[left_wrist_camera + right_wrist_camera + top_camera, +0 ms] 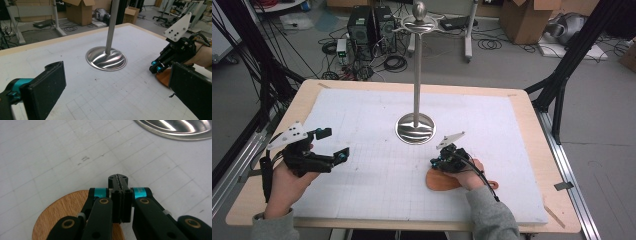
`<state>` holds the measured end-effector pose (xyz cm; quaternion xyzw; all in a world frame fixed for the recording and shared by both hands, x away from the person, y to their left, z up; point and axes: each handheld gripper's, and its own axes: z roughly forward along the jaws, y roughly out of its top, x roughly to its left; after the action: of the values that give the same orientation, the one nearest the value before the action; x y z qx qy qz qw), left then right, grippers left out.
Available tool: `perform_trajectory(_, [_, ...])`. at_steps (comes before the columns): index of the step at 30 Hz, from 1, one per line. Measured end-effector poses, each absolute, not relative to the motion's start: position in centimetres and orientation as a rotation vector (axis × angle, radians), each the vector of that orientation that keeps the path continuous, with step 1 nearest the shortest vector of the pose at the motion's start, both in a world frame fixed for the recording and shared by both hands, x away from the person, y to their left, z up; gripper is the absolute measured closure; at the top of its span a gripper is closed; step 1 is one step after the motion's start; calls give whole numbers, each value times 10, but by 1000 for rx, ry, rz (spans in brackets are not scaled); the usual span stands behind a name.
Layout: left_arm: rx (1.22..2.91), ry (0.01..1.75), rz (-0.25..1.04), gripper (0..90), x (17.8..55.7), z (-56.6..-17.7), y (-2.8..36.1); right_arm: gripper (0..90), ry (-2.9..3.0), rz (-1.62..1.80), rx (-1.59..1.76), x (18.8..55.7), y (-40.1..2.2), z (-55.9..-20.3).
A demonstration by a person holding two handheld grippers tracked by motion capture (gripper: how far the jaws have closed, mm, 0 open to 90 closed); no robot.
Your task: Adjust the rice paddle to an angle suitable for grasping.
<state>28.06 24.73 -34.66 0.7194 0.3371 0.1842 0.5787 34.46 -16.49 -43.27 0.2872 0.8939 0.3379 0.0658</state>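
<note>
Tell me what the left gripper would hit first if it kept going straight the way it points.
Probably the round steel base of the stand, which lies ahead between the left gripper's open jaws with only bare white mat before it. Depth is unclear; angled lower, it would meet the mat first.

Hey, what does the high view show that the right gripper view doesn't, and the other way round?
The high view adds the stand's tall pole up to its knobbed top, the left tool with its jaws open, the table's wooden edge and the computer towers on the floor behind. The right gripper view adds a close look at the right tool, jaws shut with nothing between them, and small dark marks on the mat. Shared: the round wooden board, the stand's shiny base and the white gridded mat.
</note>
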Motion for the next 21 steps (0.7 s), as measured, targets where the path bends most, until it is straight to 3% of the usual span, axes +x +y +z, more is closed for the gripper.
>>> perform_trajectory(8, [1702,767,406,18,288,-348,236,900,2595,1164,853,328,-179,-416])
perform_trajectory(21, [1740,747,383,18,293,-352,216,900,2440,1185,969,267,-274,-419])
